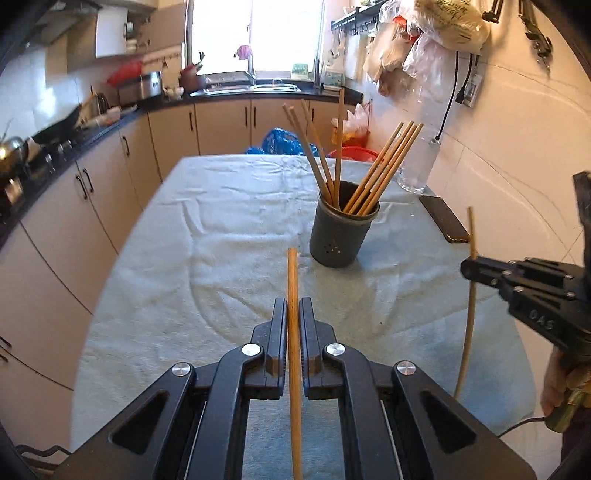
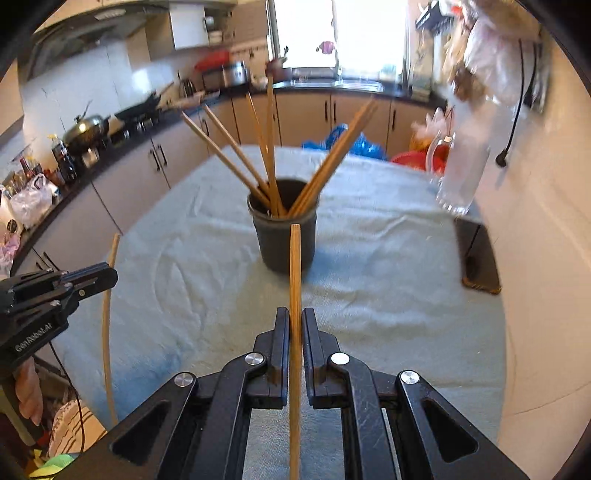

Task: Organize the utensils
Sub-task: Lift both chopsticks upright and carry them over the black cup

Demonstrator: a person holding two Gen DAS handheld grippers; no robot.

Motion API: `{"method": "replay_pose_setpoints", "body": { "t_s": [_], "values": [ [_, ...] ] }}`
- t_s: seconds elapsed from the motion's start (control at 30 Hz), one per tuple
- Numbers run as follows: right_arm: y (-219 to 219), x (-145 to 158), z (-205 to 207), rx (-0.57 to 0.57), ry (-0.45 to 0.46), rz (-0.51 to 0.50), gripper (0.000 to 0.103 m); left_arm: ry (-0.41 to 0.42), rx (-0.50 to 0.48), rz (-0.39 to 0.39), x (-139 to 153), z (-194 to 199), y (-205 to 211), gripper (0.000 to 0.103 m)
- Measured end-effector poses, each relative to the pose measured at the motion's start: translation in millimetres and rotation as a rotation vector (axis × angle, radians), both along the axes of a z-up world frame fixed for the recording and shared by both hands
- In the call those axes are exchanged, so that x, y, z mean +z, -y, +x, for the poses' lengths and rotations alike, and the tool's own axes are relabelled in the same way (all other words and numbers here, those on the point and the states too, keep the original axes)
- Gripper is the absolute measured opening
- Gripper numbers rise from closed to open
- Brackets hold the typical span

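Left wrist view: left claw pinching a chopstick, lower end cut off by frame.

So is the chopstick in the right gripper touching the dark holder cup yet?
Apart. The left wrist view shows the right gripper holding its chopstick well right of the holder cup, bare cloth between.

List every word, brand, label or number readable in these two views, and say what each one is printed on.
"GenRobot.AI": on the side of the left gripper, seen from the right wrist view.
"DAS": embossed on the body of the right gripper, seen from the left wrist view; the letters are faint, so this reading is uncertain.
Dark writing on the hanging plastic bag: too blurred to read.
Label on the wall tag: too small to read.
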State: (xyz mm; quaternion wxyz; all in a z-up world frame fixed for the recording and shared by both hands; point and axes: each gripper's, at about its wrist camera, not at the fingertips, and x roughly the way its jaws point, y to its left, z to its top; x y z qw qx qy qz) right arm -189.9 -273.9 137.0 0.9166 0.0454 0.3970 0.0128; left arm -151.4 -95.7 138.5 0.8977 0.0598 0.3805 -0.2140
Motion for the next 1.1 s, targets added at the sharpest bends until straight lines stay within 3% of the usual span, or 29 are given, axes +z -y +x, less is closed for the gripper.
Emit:
{"method": "replay_pose_setpoints", "body": {
  "t_s": [0.37,1.1],
  "values": [
    [-3.3,18.1,-18.2,-0.013,0.091,0.031,0.007,0.053,0.01,0.027,15.1,-22.2,3.2,0.006],
    [7.3,24.3,-25.1,-0.036,0.14,0.074,0.007,0.126,-0.019,-0.014,44.1,-39.3,1.8,0.006]
  ]
}}
